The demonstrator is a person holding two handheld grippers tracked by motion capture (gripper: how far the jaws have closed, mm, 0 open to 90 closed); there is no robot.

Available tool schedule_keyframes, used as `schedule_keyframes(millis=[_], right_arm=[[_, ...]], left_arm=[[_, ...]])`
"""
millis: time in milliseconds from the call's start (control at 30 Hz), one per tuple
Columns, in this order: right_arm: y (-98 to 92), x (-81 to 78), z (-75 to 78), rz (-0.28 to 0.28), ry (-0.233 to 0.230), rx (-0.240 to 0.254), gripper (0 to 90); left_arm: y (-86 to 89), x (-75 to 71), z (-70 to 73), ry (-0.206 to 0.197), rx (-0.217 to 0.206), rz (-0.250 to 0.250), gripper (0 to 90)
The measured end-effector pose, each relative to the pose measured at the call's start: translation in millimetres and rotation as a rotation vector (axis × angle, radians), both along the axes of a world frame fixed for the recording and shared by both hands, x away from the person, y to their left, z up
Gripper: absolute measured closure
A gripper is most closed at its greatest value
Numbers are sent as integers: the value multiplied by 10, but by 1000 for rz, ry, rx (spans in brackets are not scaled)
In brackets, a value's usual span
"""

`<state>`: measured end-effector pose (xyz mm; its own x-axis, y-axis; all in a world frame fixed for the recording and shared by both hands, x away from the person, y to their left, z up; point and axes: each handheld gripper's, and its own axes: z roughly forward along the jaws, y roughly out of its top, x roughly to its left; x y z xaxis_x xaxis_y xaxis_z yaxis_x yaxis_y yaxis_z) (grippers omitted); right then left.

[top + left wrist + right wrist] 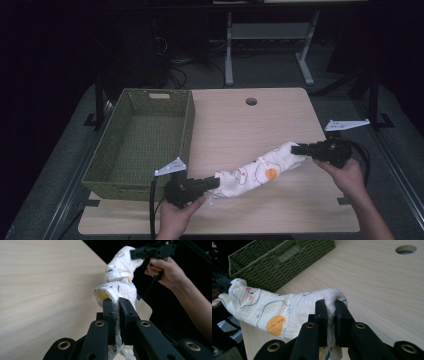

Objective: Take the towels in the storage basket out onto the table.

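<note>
A green woven basket [145,145] stands on the wooden table [240,125], just beyond and beside the left gripper [212,183], on the side away from the cloth. A round hole [251,101] in the table top lies well beyond both grippers. Nothing stands between the two grippers except the cloth itself.

The white printed cloth [255,172] spans from the left gripper to the right gripper [298,149], bunched into a loose roll above the table. The left gripper's jaws are clamped together on one end of the cloth [117,287]. The right gripper's jaws are clamped together on the opposite end [287,312]. An orange print mark sits nearer the right gripper.
</note>
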<state>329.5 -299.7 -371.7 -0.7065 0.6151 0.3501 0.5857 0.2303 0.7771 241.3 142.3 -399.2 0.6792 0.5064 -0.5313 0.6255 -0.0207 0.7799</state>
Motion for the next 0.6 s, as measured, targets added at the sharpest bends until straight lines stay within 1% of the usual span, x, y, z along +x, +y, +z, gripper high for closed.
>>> schedule_keyframes(millis=[100,133,167,233,300,367,433,500,533,600], right_arm=[[115,115,76,20,2,2,824],[151,155,99,31,0,10,823],[178,184,118,39,1,11,823],[274,259,179,55,-1,16,823],[363,320,229,70,-2,28,823],[453,368,272,80,-6,31,823],[566,419,316,94,-13,37,823],[702,469,362,118,-31,38,824],[763,488,383,121,-37,34,824],[881,530,415,136,-49,29,824]], left_arm=[[110,-1,61,-10,-19,21,844],[137,-1,76,-12,-23,27,844],[185,-4,104,-24,-23,35,844],[251,-6,138,-27,-34,47,844],[330,-12,179,-40,-34,62,845],[392,-25,204,-43,-41,76,844],[470,-45,228,-49,-45,92,844],[550,-62,249,-52,-53,107,844],[599,-76,263,-61,-51,117,844],[652,-90,272,-59,-54,124,844]])
